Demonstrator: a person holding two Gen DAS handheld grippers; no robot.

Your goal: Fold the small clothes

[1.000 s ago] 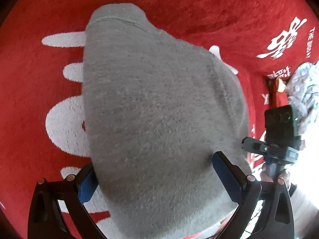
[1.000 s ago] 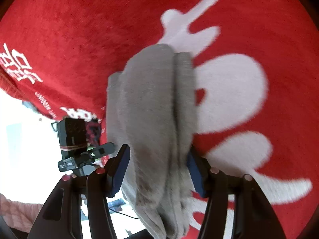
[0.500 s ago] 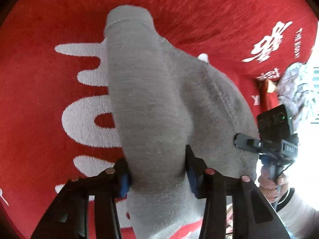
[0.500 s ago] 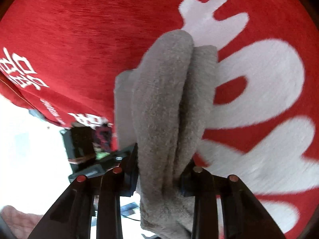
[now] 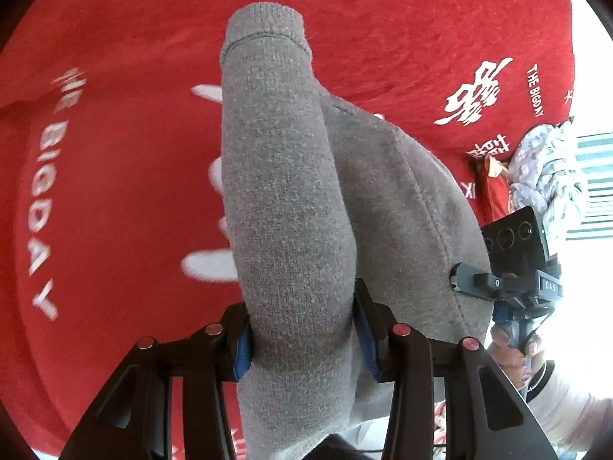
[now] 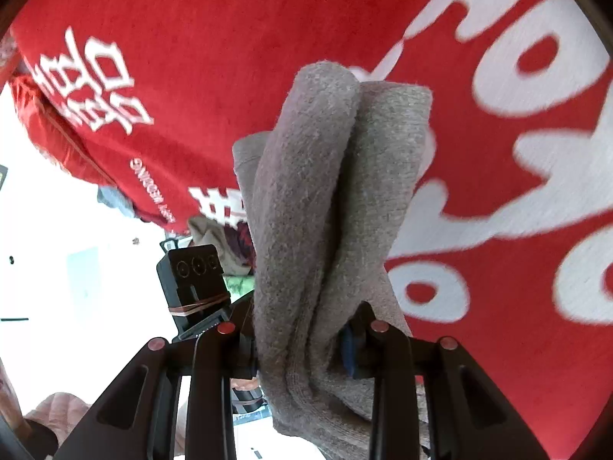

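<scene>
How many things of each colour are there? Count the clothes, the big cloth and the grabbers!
Grey: 1, the grey knit garment
Red: 1, the red cloth with white lettering
Pale patterned: 1, a bundle of fabric at the cloth's edge
Black: 2, the left gripper and the right gripper, both clamped on the grey garment
Total: 5

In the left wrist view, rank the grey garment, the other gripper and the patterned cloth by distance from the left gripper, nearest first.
1. Grey garment: clamped between the left gripper's fingers, centre.
2. Right gripper: lower right, beside the garment's far edge.
3. Patterned cloth: right edge, beyond that gripper, at the red cloth's border.
</scene>
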